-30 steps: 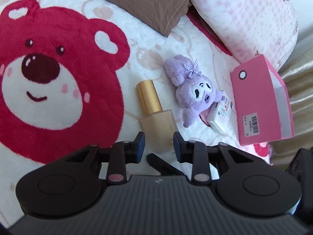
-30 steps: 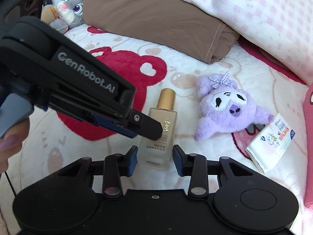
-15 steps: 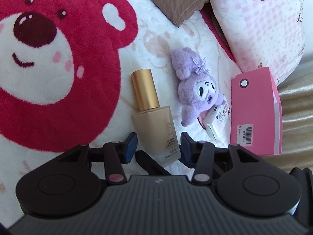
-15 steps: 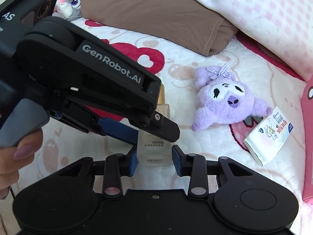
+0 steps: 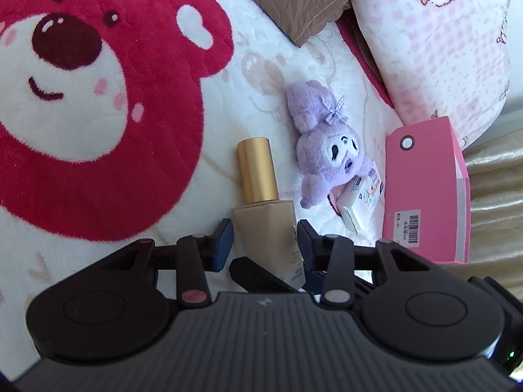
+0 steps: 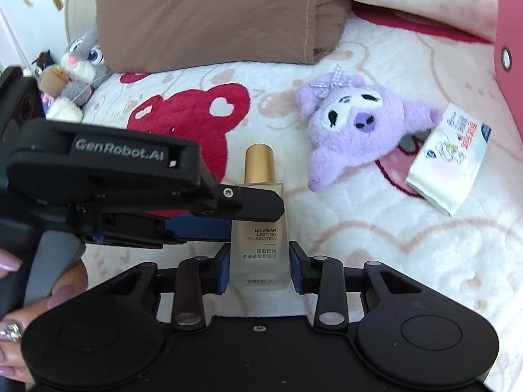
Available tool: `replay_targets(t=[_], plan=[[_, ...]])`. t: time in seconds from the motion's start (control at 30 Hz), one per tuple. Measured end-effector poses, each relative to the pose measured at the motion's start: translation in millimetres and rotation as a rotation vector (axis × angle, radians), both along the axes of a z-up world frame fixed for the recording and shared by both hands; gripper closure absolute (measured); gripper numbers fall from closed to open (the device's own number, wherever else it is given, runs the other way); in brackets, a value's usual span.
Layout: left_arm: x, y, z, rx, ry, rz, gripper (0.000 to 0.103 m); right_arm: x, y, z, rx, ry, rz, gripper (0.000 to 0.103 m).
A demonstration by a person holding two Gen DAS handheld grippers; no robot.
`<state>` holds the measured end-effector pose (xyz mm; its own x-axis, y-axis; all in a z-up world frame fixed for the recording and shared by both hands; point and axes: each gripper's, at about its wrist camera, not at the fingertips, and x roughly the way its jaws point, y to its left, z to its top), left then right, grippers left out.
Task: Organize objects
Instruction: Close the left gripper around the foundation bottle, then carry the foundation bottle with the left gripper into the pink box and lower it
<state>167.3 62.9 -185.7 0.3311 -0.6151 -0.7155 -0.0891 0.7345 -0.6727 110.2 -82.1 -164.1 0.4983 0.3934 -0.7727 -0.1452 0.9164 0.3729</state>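
The foundation bottle (image 6: 258,225) lies on the bed's bear-print blanket (image 5: 98,150) with its gold cap (image 5: 256,170) pointing away from both tools. The right hand-held gripper (image 6: 258,269) has its blue pads on either side of the bottle's base; they sit right at the glass, but I cannot tell if they are pressing on it. The left hand-held gripper (image 5: 264,241) reaches in from the left of the right one, its two fingers spread apart around the bottle's body with a gap showing at each side, so it is released. In the right wrist view its upper finger (image 6: 251,204) crosses over the bottle just below the cap.

Ahead and to the right of the bottle lies a purple plush toy (image 6: 362,124), and just beyond it, further right, a small white packet (image 6: 447,163) partly tucked under the toy's ear. A pink box (image 5: 425,192) stands at the far right by a pink checked pillow (image 5: 441,42). A brown pillow (image 6: 202,16) lies ahead, and a grey rabbit toy (image 6: 81,62) sits far ahead to the left.
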Motion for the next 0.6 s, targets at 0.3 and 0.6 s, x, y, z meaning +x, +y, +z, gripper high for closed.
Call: replay_targets(t=[0.3,0.6], plan=[[-17.6,-19.7,13.9,0.117,-0.056,-0.034,0.063,9.8,-6.5,-17.7,0.055,-0.015,-0.002,0.063],[-48.0,-25.7,64.5,0.088,-0.177,-0.112,0.064,-32.5,-23.2,32.8,-0.036,-0.129,0.029,0.062]])
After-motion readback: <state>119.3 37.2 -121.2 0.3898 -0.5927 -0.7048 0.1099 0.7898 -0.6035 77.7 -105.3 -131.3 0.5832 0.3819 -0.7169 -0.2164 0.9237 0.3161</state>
